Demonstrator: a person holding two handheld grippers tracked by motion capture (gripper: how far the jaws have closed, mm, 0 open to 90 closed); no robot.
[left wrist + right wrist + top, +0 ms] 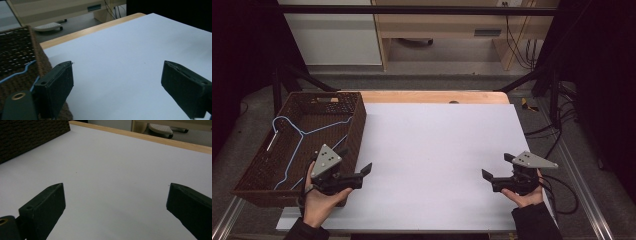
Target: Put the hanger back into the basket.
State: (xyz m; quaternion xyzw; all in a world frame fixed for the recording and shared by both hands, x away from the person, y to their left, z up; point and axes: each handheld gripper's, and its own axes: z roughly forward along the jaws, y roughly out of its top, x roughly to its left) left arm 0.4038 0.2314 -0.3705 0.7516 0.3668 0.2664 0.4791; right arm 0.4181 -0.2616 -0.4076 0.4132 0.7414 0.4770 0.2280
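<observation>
— Holding anything?
— No: left gripper (357, 165) and right gripper (497, 166) both have jaws wide apart, empty, above the tabletop (437, 150).
— Count?
— One basket (357, 125) (left edge), one blue hanger (299, 137) inside.

One overhead camera and two jaw-level cameras cover the same white table
The high view looks forward and down from the person's side, taking in the whole white table (437, 160), the brown woven basket (354, 127) at its left edge and the floor beyond. The left gripper view sits low and close over the table (120, 57), facing its far wooden edge, with the basket (37, 60) just beside its jaw. The right gripper view, equally low, looks across the table (112, 170) toward the basket (30, 135); all three share the sheet and basket wall
</observation>
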